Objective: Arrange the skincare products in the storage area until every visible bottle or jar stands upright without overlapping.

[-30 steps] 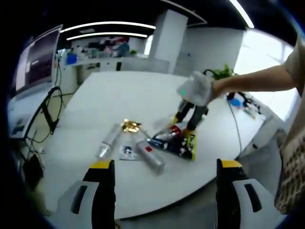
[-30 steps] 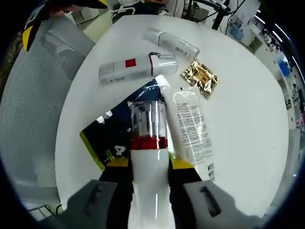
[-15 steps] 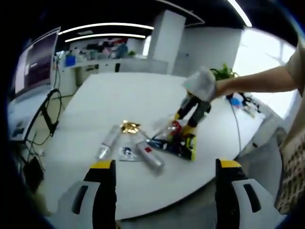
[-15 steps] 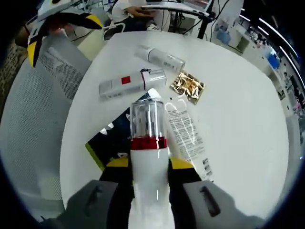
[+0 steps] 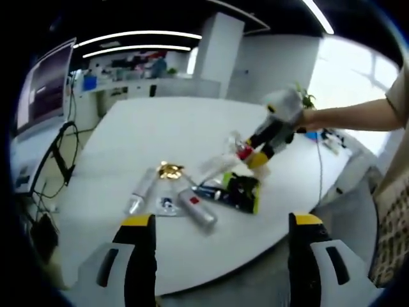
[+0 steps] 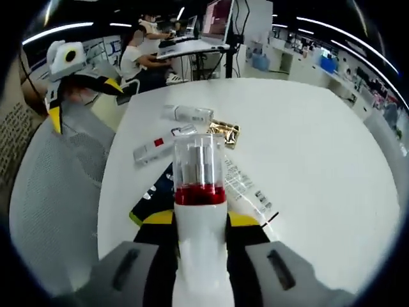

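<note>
My right gripper (image 6: 199, 221) is shut on a white bottle with a red band and clear cap (image 6: 199, 171), held in the air above the round white table (image 6: 319, 166). Below it lie a bottle with a red label (image 6: 156, 148), a white bottle (image 6: 188, 113), a gold sachet (image 6: 223, 133), a clear printed tube (image 6: 246, 187) and a dark pouch (image 6: 153, 197). In the left gripper view my left gripper (image 5: 222, 221) stands open off the table's near edge, nothing between its jaws. The right gripper (image 5: 263, 151) holds the red-banded bottle (image 5: 240, 148) over the pile of products (image 5: 204, 192).
A grey mesh chair (image 6: 57, 192) stands beside the table's edge under the left gripper (image 6: 70, 73). A person's forearm (image 5: 358, 116) reaches in from the right. The far half of the table (image 5: 166, 128) is bare. Desks with monitors and a seated person (image 6: 137, 54) lie behind.
The right gripper has lifted the red-banded bottle up and away from the pile, so the table looks farther off. The left gripper has stayed open in about the same place.
</note>
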A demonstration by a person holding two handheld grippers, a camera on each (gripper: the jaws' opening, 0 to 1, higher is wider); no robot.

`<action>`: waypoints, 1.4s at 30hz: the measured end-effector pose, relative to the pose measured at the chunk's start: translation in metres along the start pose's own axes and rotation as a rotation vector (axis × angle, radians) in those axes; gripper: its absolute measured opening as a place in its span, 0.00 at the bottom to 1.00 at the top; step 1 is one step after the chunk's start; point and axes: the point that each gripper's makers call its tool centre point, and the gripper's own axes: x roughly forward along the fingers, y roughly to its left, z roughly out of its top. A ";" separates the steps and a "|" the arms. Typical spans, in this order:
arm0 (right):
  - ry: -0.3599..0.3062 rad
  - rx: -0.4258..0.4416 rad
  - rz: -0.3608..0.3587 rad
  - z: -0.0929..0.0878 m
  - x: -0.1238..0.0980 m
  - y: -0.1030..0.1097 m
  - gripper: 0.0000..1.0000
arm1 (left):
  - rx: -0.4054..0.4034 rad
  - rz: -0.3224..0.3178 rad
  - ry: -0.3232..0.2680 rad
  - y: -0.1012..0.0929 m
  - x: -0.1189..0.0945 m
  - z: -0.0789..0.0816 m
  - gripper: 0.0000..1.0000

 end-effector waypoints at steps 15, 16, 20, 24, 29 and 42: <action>-0.261 0.224 -0.045 0.014 -0.050 0.019 0.28 | -0.006 -0.091 0.063 -0.018 0.005 -0.005 0.85; -0.280 0.235 -0.041 0.016 -0.053 0.021 0.28 | 0.007 -0.104 0.071 -0.021 0.006 -0.005 0.85; -0.386 0.294 -0.015 0.032 -0.071 0.033 0.28 | 0.024 -0.154 0.052 -0.035 0.011 0.006 0.85; -0.453 0.335 -0.018 0.042 -0.085 0.043 0.28 | 0.031 -0.201 0.020 -0.051 0.018 0.024 0.85; -0.536 0.372 0.007 0.055 -0.100 0.058 0.28 | 0.048 -0.286 -0.021 -0.078 0.027 0.047 0.85; -0.689 0.402 0.112 0.086 -0.123 0.104 0.28 | 0.044 -0.543 -0.064 -0.139 0.040 0.081 0.86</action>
